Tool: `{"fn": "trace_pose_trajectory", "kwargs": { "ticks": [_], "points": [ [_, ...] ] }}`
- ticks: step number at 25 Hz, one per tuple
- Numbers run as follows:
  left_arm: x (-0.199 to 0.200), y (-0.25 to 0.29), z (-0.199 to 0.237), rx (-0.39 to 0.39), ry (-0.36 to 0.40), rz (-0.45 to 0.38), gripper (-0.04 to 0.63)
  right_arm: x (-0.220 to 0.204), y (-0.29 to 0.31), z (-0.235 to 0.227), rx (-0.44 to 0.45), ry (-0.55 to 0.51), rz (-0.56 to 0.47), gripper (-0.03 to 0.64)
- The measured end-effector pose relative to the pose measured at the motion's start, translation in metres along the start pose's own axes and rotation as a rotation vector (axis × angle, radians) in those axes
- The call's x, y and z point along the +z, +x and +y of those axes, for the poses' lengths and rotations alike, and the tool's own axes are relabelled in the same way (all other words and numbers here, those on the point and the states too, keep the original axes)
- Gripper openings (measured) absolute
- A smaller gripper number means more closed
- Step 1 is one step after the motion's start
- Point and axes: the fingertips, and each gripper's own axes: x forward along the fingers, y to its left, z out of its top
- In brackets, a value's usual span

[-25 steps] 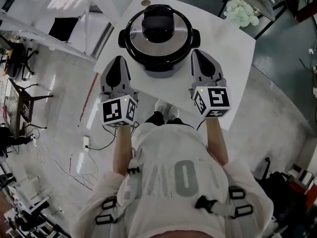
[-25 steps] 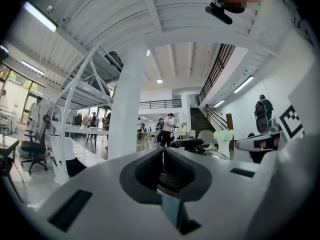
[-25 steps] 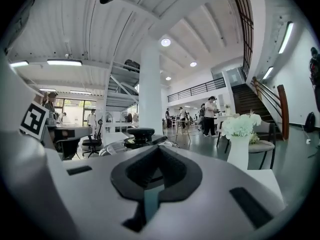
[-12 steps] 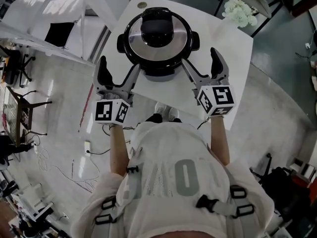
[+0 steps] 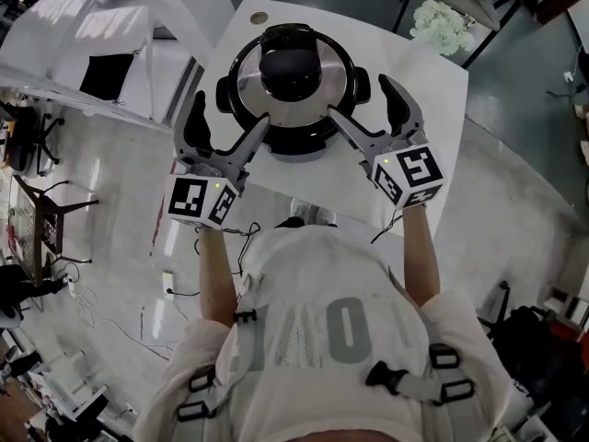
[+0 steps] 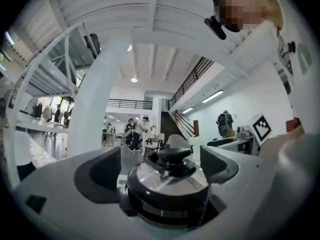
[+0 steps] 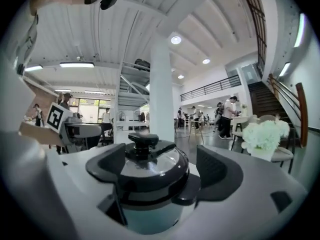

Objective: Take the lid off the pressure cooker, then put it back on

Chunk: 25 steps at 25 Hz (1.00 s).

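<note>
1. My left gripper [image 5: 230, 113] hovers level, its jaws spread wide with nothing gripped, just off the near left of the pressure cooker [image 5: 296, 144].
2. The cooker stands on the white table [image 5: 433, 118] with its lid [image 5: 267, 92] on.
3. My right gripper [image 5: 361, 99] hovers just off the cooker's near right, its jaws spread wide and empty.

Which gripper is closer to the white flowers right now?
Right. The right gripper flanks the pressure cooker on the side toward the white flowers; the left gripper flanks its opposite side, farther off.
</note>
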Motion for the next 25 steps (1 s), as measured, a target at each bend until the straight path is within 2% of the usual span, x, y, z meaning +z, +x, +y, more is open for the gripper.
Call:
{"fn": "trace_pose_trajectory", "kwargs": {
  "ticks": [4, 6, 9, 14, 18, 21, 23, 25],
  "points": [
    [0.018, 0.038, -0.013, -0.154, 0.112, 0.067, 0.477, 0.027, 0.029, 0.010, 0.148, -0.102, 0.012, 0.437],
    [0.017, 0.054, -0.019, -0.228, 0.143, 0.121, 0.477, 0.036, 0.044, 0.018, 0.222, -0.165, 0.034, 0.437],
    [0.011, 0.069, -0.022, -0.314, 0.167, 0.180, 0.476, 0.034, 0.064, 0.028, 0.322, -0.243, 0.095, 0.437],
    [-0.007, 0.073, -0.031, -0.454, 0.135, 0.270, 0.474, 0.018, 0.079, 0.038, 0.448, -0.235, 0.179, 0.437],
    [-0.024, 0.075, -0.027, -0.458, 0.182, 0.321, 0.474, 0.009, 0.084, 0.035, 0.467, -0.257, 0.215, 0.432],
    [-0.026, 0.080, -0.024, -0.465, 0.192, 0.325, 0.466, 0.008, 0.089, 0.031, 0.469, -0.271, 0.224, 0.351],
    [-0.027, 0.083, -0.024, -0.492, 0.193, 0.331, 0.448, 0.008, 0.090, 0.032, 0.482, -0.268, 0.231, 0.351],
    [-0.030, 0.085, -0.024, -0.518, 0.209, 0.349, 0.402, 0.007, 0.092, 0.033, 0.499, -0.268, 0.246, 0.351]
  ]
}}
